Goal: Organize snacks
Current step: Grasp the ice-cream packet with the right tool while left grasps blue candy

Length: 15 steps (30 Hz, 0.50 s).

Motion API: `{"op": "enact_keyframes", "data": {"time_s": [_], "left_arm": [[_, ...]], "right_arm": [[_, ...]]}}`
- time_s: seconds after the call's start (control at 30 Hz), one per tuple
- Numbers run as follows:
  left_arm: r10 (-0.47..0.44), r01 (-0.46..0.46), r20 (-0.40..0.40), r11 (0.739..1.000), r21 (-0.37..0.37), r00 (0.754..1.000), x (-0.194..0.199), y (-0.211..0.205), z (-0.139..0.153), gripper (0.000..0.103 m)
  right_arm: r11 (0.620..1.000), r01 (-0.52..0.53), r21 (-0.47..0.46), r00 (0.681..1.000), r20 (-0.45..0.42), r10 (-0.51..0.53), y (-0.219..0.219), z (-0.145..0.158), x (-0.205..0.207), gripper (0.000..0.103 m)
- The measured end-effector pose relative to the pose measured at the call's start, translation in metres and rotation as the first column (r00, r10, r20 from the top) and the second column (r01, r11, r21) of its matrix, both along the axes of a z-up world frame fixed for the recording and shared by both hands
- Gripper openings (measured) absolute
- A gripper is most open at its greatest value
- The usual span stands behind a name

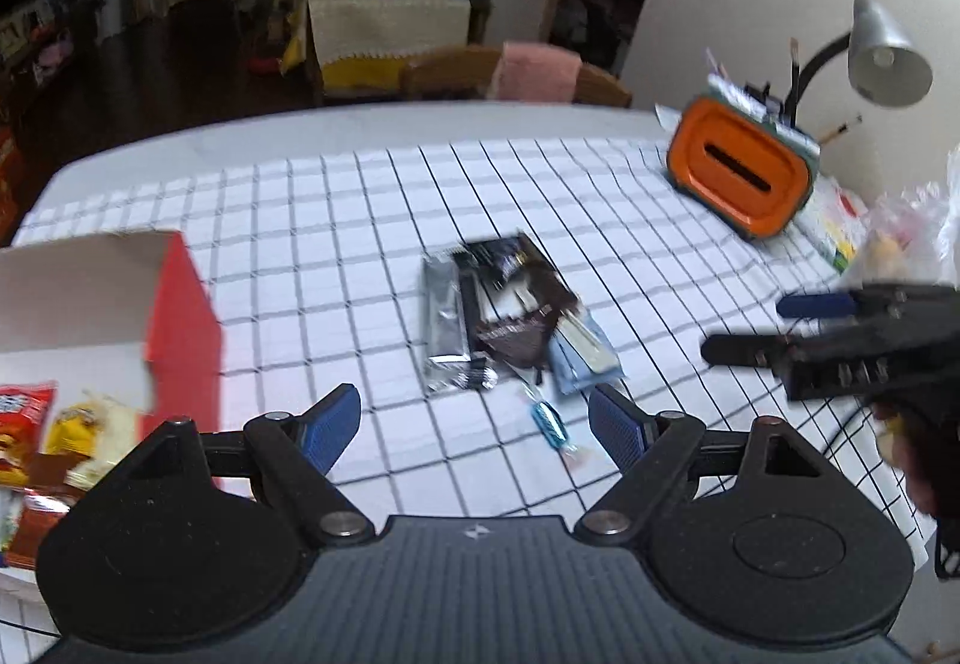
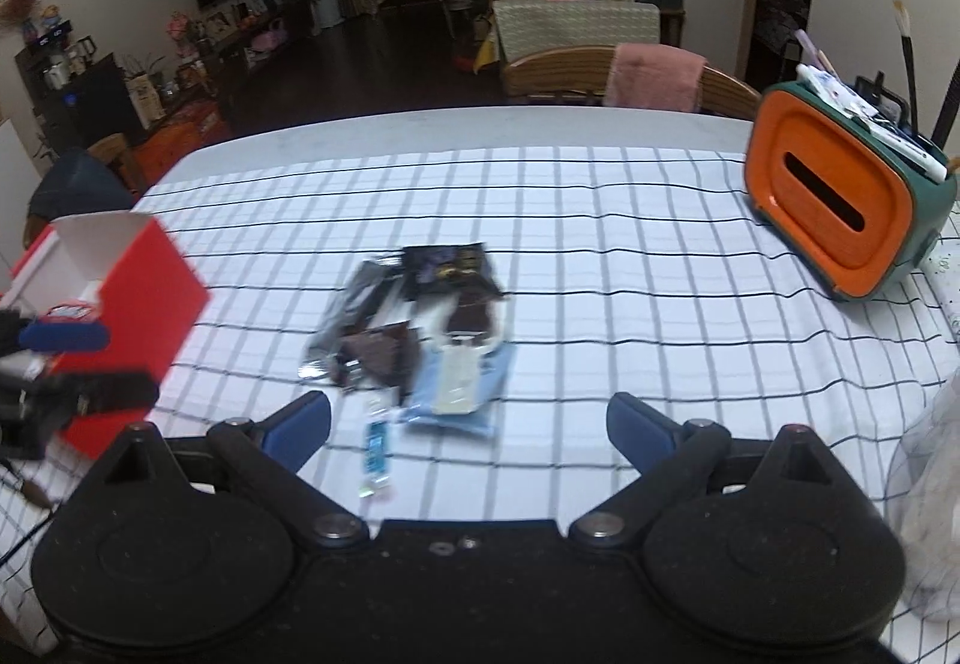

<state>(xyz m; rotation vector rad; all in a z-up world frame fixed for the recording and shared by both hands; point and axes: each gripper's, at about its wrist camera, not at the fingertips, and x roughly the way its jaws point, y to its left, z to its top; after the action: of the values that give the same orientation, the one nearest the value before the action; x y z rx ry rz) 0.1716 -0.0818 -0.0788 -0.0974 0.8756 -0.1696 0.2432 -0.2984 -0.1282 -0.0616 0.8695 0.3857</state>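
I hold both tools over the white cloth with the black grid [image 2: 600, 268], and I take the small heap of foil snack packets [image 1: 504, 316] at its middle as my landmark. My left gripper [image 1: 474, 424] stands with its blue-padded fingers [image 1: 333, 427] wide apart and nothing between them; the heap lies ahead of the gap, well clear of both pads. A thin blue-wrapped sweet [image 1: 549, 421] lies on the near side of the heap, closer to my right-hand pad, not touching it.

My right gripper [image 2: 468, 424] is spread wide too and empty. From its camera the heap sits ahead, towards the left pad, with the pale blue flat packet [image 2: 462, 388] at its near edge, in front of the gap, and the sweet near the left pad.

Left of the heap stands the open red cardboard box with a white inside [image 1: 180, 316], with red and yellow snack bags [image 1: 54, 424] in it. Far right of the heap stands the orange-fronted green desk organiser [image 2: 840, 208] holding pens and brushes.
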Motion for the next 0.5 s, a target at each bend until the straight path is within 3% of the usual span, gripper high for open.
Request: {"op": "enact_keyframes", "data": {"time_s": [0.23, 0.33, 0.5], "left_arm": [[-0.014, 0.018, -0.053, 0.998, 0.063, 0.998, 0.021, -0.032, -0.028, 0.083], [-0.016, 0.022, -0.118, 0.999, 0.047, 0.993, 0.033, -0.04, -0.044, 0.083], [0.042, -0.029, -0.171, 0.996, 0.079, 0.984, 0.05, -0.05, -0.065, 0.083]], "right_arm": [[1.0, -0.002, 0.008, 0.999, -0.042, 0.003, -0.01, -0.018, 0.043, 0.097], [1.0, -0.016, 0.007, 0.997, -0.071, 0.016, -0.009, -0.029, 0.059, 0.096], [0.999, -0.039, -0.018, 0.993, -0.108, 0.037, 0.0, -0.046, 0.079, 0.094]]}}
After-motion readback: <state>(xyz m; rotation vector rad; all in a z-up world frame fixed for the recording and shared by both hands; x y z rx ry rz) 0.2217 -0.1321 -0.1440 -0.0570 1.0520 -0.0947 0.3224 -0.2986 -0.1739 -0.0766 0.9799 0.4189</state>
